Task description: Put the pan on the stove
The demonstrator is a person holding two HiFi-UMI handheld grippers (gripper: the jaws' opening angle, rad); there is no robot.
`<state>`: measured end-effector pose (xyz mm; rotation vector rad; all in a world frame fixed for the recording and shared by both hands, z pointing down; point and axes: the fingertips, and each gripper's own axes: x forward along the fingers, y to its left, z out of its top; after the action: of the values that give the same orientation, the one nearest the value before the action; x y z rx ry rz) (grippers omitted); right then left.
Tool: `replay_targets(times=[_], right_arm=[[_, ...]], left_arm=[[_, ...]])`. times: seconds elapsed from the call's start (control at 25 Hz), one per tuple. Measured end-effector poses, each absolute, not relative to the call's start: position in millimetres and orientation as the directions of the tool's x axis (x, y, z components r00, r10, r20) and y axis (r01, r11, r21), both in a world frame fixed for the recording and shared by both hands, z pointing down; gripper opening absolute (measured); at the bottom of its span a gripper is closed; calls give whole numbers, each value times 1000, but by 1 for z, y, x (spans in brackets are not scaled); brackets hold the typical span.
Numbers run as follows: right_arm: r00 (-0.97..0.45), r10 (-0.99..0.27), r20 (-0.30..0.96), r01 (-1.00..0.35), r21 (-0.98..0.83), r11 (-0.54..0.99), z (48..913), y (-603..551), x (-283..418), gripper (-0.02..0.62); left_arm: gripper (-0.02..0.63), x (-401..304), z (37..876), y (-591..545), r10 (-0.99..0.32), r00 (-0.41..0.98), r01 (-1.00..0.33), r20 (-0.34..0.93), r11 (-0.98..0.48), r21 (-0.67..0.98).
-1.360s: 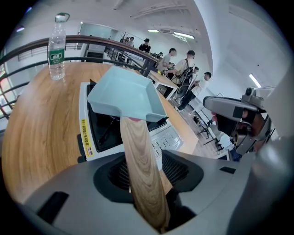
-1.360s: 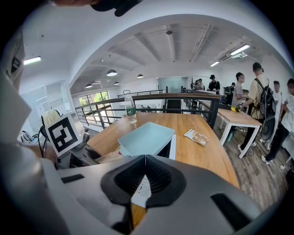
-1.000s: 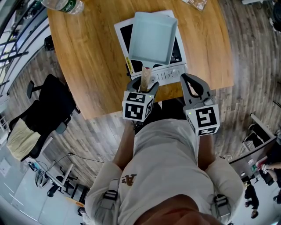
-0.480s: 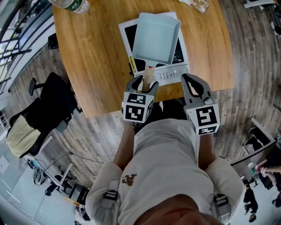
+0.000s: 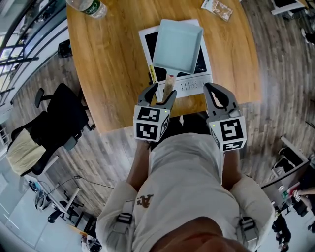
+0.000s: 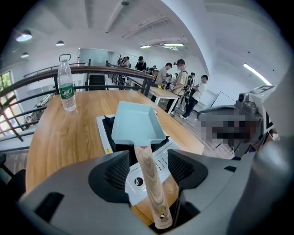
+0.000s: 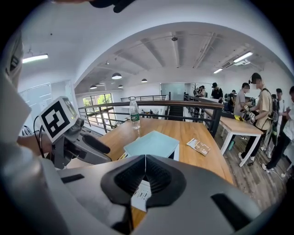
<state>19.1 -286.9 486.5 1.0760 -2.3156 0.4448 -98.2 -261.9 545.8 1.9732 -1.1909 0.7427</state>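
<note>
Pan (image 5: 177, 47) now rests on the induction stove (image 5: 194, 82) just ahead of my left hand-held gripper (image 5: 161, 91), whose jaws have spread off the wooden handle (image 5: 169, 84) (pinched a second ago). Placement looks done. My right hand-held gripper (image 5: 209, 88) stays pressed together, empty.

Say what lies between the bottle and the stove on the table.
Nothing: the stretch of table between the bottle and the stove is bare wood. Both the head view and the left gripper view show this.
</note>
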Motion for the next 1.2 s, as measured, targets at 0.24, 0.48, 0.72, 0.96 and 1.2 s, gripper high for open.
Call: replay_targets(times=[0.24, 0.48, 0.72, 0.96, 1.2], right_arm=[[-535, -624, 570, -776, -39, 629, 465, -287, 14, 21], [-538, -659, 525, -776, -2, 631, 440, -294, 9, 21], [-537, -694, 479, -780, 31, 625, 411, -300, 7, 21], [-544, -728, 418, -786, 50, 616, 381, -304, 5, 21], [-543, -749, 379, -792, 64, 607, 358, -307, 3, 21]], left_arm=[[272, -112, 505, -274, -600, 411, -906, 687, -352, 234], [231, -125, 464, -284, -676, 419, -904, 606, -372, 211], [159, -139, 425, -292, -741, 391, -916, 547, -370, 154], [114, -150, 388, -296, -798, 372, -925, 475, -361, 117], [53, -167, 363, -296, -844, 332, -940, 421, -333, 74]])
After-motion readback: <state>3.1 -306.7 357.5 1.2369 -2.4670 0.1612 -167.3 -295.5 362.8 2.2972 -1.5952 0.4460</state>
